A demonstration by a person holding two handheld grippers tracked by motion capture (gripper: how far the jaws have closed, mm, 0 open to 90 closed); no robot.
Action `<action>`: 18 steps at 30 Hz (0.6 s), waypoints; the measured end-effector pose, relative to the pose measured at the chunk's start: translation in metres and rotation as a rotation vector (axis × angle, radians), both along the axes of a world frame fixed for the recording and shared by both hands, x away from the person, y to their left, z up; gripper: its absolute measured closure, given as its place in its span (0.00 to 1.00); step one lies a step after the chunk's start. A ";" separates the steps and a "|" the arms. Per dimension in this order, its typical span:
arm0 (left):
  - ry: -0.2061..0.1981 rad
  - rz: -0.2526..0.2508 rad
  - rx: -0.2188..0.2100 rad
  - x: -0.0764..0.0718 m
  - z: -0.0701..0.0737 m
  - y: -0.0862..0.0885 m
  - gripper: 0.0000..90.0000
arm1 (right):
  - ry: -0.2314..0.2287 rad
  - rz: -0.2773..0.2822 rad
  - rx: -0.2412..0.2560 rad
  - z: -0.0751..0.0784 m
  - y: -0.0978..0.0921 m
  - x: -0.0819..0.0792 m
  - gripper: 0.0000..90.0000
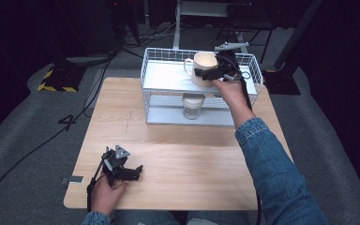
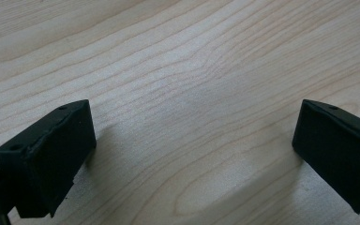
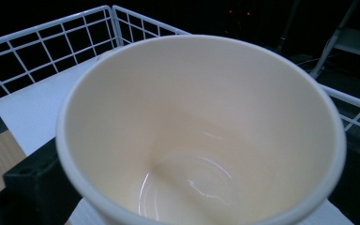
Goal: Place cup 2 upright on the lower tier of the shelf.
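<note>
While right tongs [image 1: 209, 73]: clamp the mug [image 1: 201, 65] on the rack [image 1: 168, 77] top (far side), release left.
Left tongs [image 1: 130, 172]: gaping, empty, near bench [image 1: 178, 154] edge.

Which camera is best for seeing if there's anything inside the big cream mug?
The right gripper view: it looks straight down into the mug, showing a bare, shiny bottom. The high view shows the mug from the side on the white rack's upper shelf, between the right tongs. The left gripper view shows wooden table.
</note>
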State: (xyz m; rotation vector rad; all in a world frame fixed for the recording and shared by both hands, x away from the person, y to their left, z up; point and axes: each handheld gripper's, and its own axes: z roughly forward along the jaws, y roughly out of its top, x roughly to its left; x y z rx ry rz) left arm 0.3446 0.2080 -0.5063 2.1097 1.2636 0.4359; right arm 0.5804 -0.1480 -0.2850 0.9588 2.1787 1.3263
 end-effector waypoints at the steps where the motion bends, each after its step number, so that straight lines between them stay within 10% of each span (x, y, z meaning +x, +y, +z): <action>1: 0.000 0.001 -0.002 0.000 0.000 0.000 0.00 | -0.003 0.000 0.000 0.001 0.000 -0.001 0.00; 18: -0.005 -0.002 0.004 0.001 0.000 0.000 0.00 | -0.045 0.046 0.039 0.023 -0.025 -0.043 0.00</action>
